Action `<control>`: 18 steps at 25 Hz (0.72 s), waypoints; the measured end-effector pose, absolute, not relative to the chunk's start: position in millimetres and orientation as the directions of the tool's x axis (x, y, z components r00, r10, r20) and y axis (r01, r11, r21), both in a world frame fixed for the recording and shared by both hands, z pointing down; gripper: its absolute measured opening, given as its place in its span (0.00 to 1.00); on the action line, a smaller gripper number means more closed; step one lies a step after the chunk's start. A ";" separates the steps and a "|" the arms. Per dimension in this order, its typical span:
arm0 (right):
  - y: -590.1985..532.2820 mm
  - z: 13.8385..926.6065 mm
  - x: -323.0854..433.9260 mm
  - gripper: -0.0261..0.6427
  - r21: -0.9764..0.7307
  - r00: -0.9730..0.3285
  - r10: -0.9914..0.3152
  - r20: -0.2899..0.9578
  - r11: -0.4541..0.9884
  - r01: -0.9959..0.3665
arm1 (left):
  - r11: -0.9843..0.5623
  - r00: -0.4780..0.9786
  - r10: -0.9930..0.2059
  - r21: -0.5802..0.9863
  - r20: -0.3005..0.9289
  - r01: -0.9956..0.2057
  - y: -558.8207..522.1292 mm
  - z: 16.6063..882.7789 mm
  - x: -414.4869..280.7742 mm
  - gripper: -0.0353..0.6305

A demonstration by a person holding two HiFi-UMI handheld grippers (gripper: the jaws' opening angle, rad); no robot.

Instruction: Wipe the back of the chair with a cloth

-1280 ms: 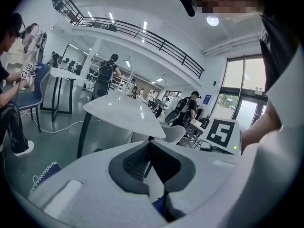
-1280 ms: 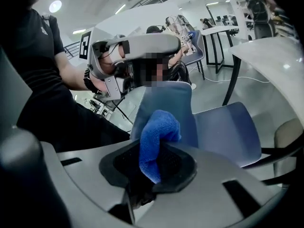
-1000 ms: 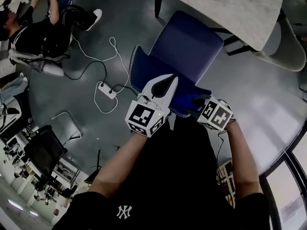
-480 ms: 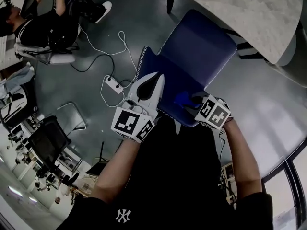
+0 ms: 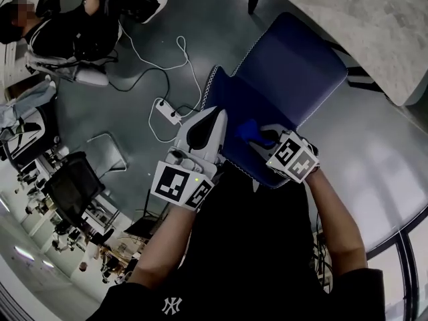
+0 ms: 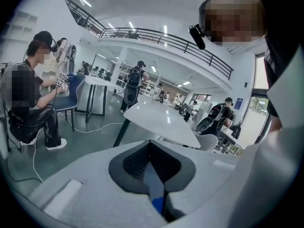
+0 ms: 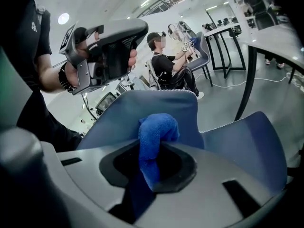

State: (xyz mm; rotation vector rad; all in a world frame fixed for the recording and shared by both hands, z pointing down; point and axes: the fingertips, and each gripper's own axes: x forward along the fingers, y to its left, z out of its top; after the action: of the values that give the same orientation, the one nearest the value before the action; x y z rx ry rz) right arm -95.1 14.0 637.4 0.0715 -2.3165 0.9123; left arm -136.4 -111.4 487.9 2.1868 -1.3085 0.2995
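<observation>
The blue cloth (image 7: 156, 129) is pinched in the right hand-held gripper (image 5: 264, 138), a folded end sticking out past the jaws. It is close against the top of the blue chair's (image 5: 297, 62) back, though contact cannot be made out. The right forearm reaches forward from the near right. The left hand-held gripper (image 5: 215, 116) is held just left of the cloth, above the chair back's upper edge, jaws pressed almost together on nothing, with a thin slit between. The chair's seat faces the pale desk (image 5: 374, 25) at the far right.
</observation>
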 end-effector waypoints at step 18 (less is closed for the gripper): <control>-27.0 636.2 -154.2 0.16 -0.584 -0.867 0.064 0.494 0.763 -0.277 | -0.278 0.436 -0.750 0.360 0.498 -0.890 -123.1 506.3 -152.5 0.06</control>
State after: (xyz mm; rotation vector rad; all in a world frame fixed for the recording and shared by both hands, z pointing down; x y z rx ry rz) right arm -154.2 -27.0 636.2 0.1597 -2.4617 0.9229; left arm -152.5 -123.1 506.3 2.0963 -1.3737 0.3065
